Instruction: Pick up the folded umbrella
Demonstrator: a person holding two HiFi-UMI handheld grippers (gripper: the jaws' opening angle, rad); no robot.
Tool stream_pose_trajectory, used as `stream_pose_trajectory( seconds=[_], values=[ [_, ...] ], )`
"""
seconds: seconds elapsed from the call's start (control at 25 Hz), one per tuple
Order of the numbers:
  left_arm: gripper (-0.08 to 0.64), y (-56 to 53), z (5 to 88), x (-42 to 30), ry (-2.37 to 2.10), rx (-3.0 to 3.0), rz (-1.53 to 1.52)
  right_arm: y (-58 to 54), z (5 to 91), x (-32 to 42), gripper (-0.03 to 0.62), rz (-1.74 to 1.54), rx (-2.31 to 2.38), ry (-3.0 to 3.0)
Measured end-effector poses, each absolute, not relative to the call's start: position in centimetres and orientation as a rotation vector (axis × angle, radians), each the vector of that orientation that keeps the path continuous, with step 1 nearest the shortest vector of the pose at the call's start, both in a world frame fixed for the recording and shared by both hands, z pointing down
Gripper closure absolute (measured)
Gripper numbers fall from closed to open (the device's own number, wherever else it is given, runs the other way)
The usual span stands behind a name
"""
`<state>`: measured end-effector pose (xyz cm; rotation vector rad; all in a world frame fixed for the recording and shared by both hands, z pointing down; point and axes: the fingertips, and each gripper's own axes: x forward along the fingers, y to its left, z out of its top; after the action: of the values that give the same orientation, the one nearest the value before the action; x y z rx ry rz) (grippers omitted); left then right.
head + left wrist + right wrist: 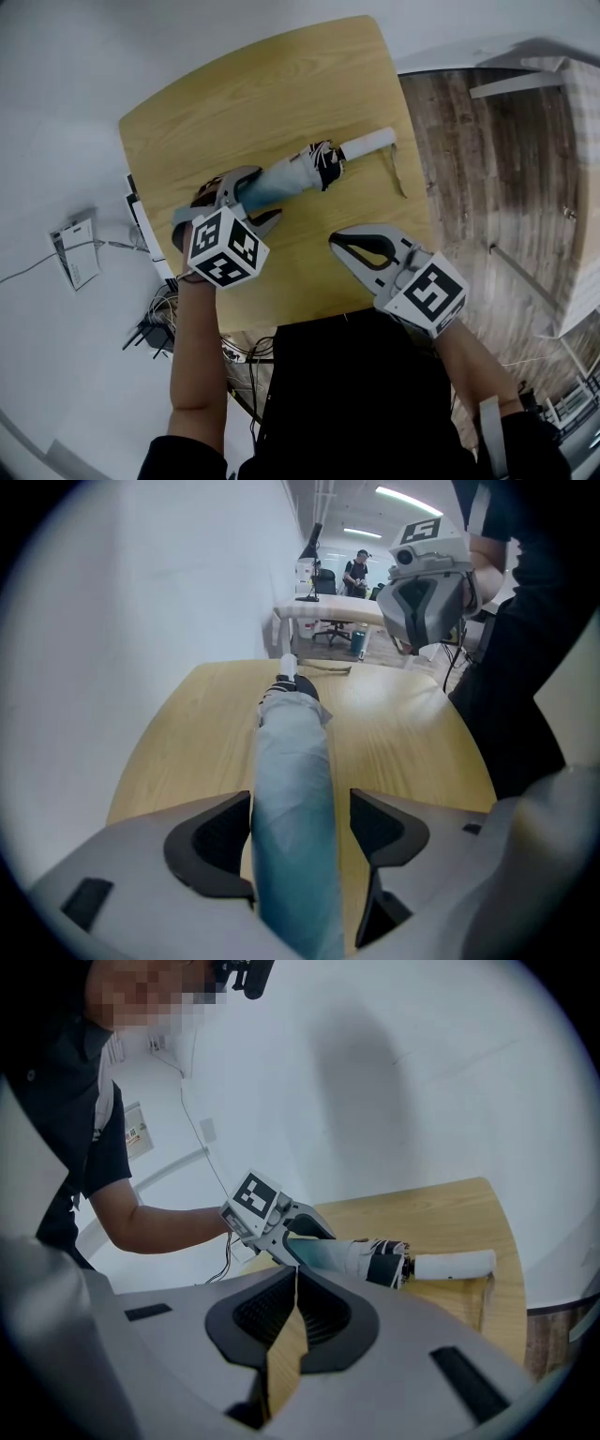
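The folded umbrella (291,178) lies slantwise on the round-cornered wooden table (281,84), its pale blue sleeve toward the left and its white handle (367,142) toward the right. My left gripper (246,195) points steeply down over the sleeve end, open, one jaw on each side of the sleeve (292,789); a gap shows beside the right jaw. My right gripper (339,242) hovers near the table's front edge, shut and empty, aimed at the umbrella (347,1255) from a short distance.
The umbrella's wrist strap (398,173) trails on the table by the handle. A white wall runs along the table's left side, with cables and a power strip (155,328) on the floor. Wood flooring and white furniture (577,187) lie to the right.
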<state>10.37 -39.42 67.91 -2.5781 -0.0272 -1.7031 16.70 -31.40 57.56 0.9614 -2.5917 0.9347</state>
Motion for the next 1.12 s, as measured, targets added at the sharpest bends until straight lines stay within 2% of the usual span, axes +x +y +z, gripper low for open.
stream_pose_trajectory(
  seconds=[1.12],
  values=[
    [0.308,-39.9,68.5,11.2,-0.023,-2.615,-1.754,-31.8,57.2,18.2,0.572,0.899,1.024,-2.593]
  ],
)
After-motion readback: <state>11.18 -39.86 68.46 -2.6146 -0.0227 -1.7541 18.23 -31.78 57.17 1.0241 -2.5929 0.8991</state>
